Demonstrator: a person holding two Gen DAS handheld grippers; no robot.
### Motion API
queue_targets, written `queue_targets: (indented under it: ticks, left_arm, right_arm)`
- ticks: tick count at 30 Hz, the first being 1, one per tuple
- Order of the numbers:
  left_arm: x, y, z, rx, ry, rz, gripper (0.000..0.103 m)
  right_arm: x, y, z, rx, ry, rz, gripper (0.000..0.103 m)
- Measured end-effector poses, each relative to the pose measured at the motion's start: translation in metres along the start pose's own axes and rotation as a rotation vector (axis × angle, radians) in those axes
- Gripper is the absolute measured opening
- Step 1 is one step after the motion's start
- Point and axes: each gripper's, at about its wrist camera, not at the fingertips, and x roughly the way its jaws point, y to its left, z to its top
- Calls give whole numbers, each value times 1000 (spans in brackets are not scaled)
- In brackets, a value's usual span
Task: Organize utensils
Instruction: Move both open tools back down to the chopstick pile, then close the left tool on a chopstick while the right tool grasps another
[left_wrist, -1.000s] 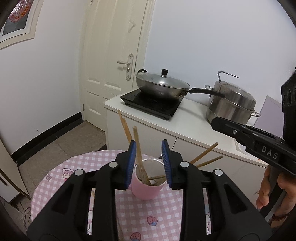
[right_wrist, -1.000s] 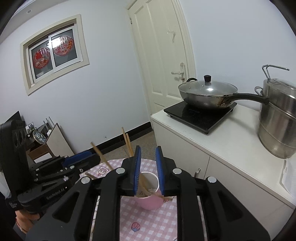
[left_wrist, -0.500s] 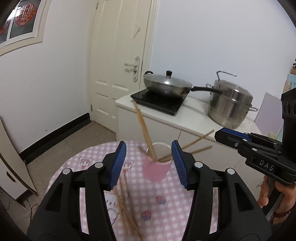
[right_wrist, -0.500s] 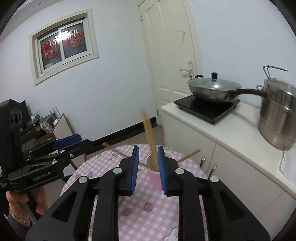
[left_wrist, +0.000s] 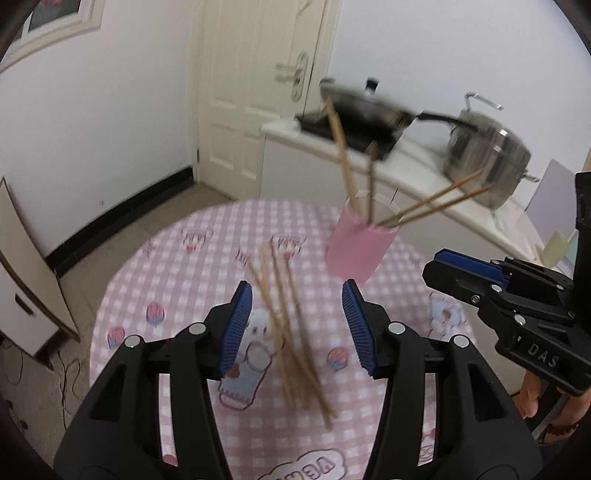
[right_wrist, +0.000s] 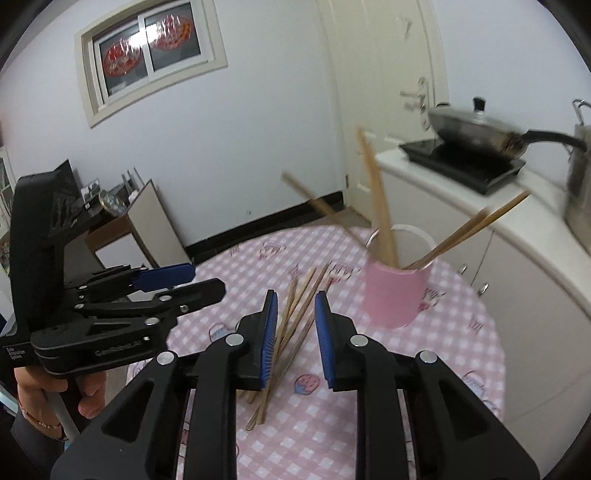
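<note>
Reaching into the loose bundle of thin wooden chopsticks (left_wrist: 286, 332) on the pink checked tabletop (left_wrist: 177, 280) near the pink cup (left_wrist: 360, 243), the left gripper (left_wrist: 297, 325), fingers apart and recently widened, and right gripper (right_wrist: 293, 332), fingers narrowly apart and empty, could scatter sticks or pinch several at once.

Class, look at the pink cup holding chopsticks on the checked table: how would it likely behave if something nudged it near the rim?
The pink cup looks tall and narrow, so it would probably tip rather than slide. The chopsticks in it lean far out past the rim, likely adding leverage. The tablecloth may grip its base, which could favour toppling.
</note>
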Motion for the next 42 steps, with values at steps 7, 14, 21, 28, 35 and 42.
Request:
queue_targets:
  ticks: [7,14,21,28,35,42]
  left_arm:
    - [47,29,-14,-89,123,-10,51]
    - [92,47,-15,-136,198,-2,51]
    - [136,54,-8,-179,245,-6,43]
    - [163,51,0,-184,265,-7,34]
    - [172,51,0,-179,277,-15,14]
    - [169,54,-2,-165,253,-14,6]
  right_arm:
    - [51,3,-16,10,90,-6,19]
    - [96,-3,-27,34,155,-18,19]
    - [120,-17,-31,52,191,-28,19]
    - [132,-25,-34,57,206,-22,19]
    - [139,-24,-30,59,208,-16,19]
    - [144,-17,-29,47,217,-13,19]
